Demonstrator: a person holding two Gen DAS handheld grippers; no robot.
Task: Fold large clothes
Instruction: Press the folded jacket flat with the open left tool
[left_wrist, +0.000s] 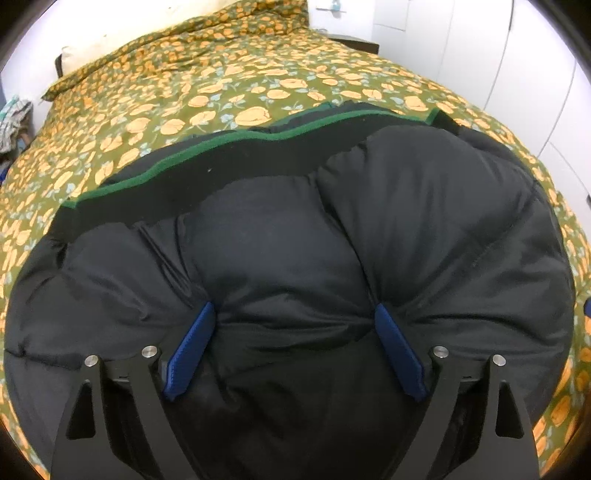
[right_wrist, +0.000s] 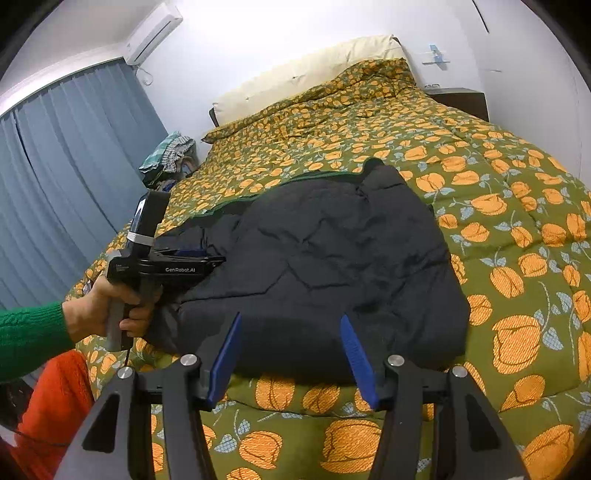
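Left gripper (left_wrist: 293, 314): jaws apart, blue pads pressed down into black puffer jacket (left_wrist: 424, 192) | right gripper (right_wrist: 290, 320): jaws apart, empty, hovering at jacket's near edge

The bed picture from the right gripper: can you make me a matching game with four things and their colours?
Things:
1. jacket
2. curtain
3. sleeve
4. pillow

Colours:
A. green
B. cream
C. black
D. grey-blue

Pairs: 1-C, 2-D, 3-A, 4-B
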